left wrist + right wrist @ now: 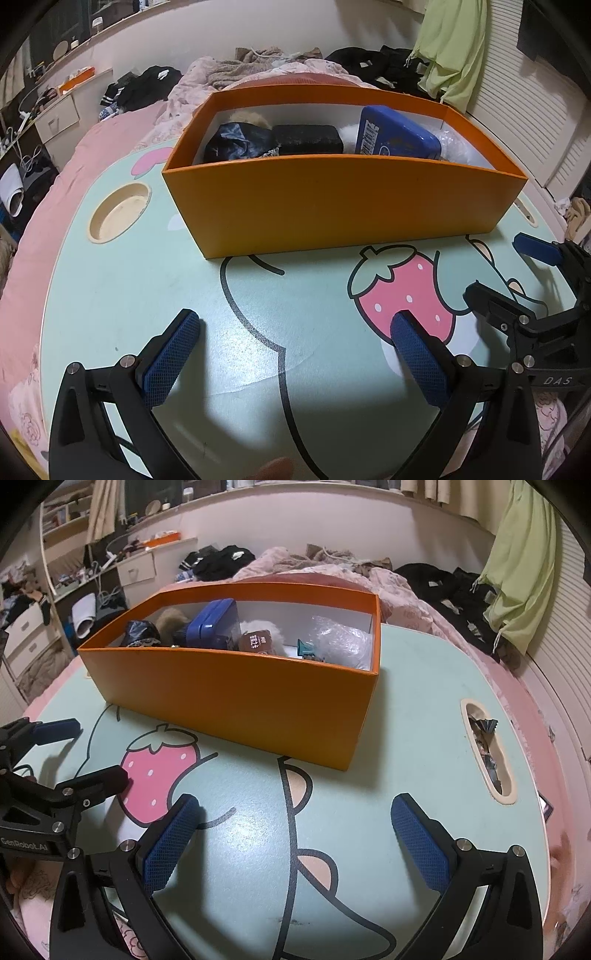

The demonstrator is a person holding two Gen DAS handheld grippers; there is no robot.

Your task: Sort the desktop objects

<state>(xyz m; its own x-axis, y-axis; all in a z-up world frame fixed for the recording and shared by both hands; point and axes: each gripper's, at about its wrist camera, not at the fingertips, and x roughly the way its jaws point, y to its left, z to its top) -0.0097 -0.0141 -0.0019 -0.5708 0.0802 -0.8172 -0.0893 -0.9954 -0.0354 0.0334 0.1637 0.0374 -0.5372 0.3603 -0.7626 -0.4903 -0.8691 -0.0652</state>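
Note:
An orange box [332,199] stands on the mint cartoon tabletop [155,288], also in the right wrist view [236,698]. Inside it lie a blue tin [399,133], a black case [308,139], dark crumpled fabric [236,142], a brown packet [256,642] and bubble wrap [343,642]. My left gripper [295,325] is open and empty, low over the table in front of the box. My right gripper [295,808] is open and empty, beside the left one; it shows at the right edge of the left wrist view [506,269].
The table sits on a pink bed with clothes [373,66] piled behind. A round cup hole [118,214] is at the table's left, a slot with wrappers [487,749] at its right. Drawers [136,568] and shelves stand far left.

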